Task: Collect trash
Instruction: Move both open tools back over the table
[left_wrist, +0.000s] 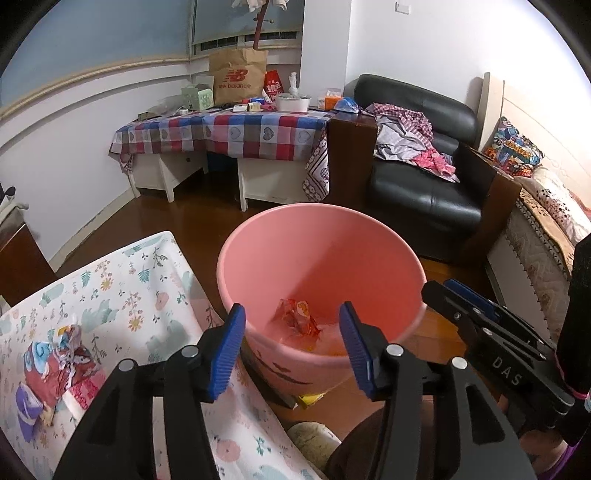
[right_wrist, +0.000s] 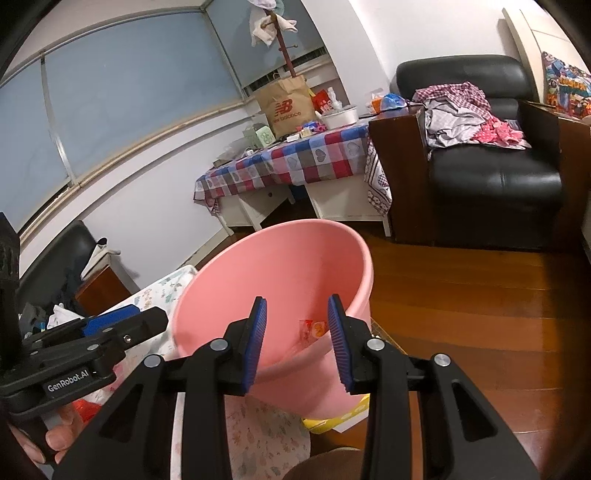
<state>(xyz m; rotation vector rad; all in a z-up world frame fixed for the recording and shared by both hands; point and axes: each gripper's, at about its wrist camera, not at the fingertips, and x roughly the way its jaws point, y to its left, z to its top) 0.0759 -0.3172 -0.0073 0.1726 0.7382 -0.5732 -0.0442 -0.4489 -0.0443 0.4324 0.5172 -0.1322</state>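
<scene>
A pink bucket (left_wrist: 325, 254) (right_wrist: 280, 266) stands tilted just in front of both grippers. A red and orange wrapper (left_wrist: 297, 317) (right_wrist: 313, 329) lies at its bottom. My left gripper (left_wrist: 291, 317) hangs over the near rim, open, with nothing between its blue pads. My right gripper (right_wrist: 297, 308) is also open and empty above the rim; in the left wrist view it shows at the right edge (left_wrist: 458, 291). A heap of crumpled colourful wrappers (left_wrist: 55, 369) lies on the floral-cloth table (left_wrist: 122, 295) to the left.
A yellow packet (left_wrist: 310, 398) (right_wrist: 332, 417) lies under the bucket. Beyond it stand a desk with a checked cloth (left_wrist: 229, 133), cluttered with a paper bag, and a black armchair (left_wrist: 424, 192) with clothes on it. A bed (left_wrist: 535, 236) lines the right side. The floor (right_wrist: 480, 295) is wood.
</scene>
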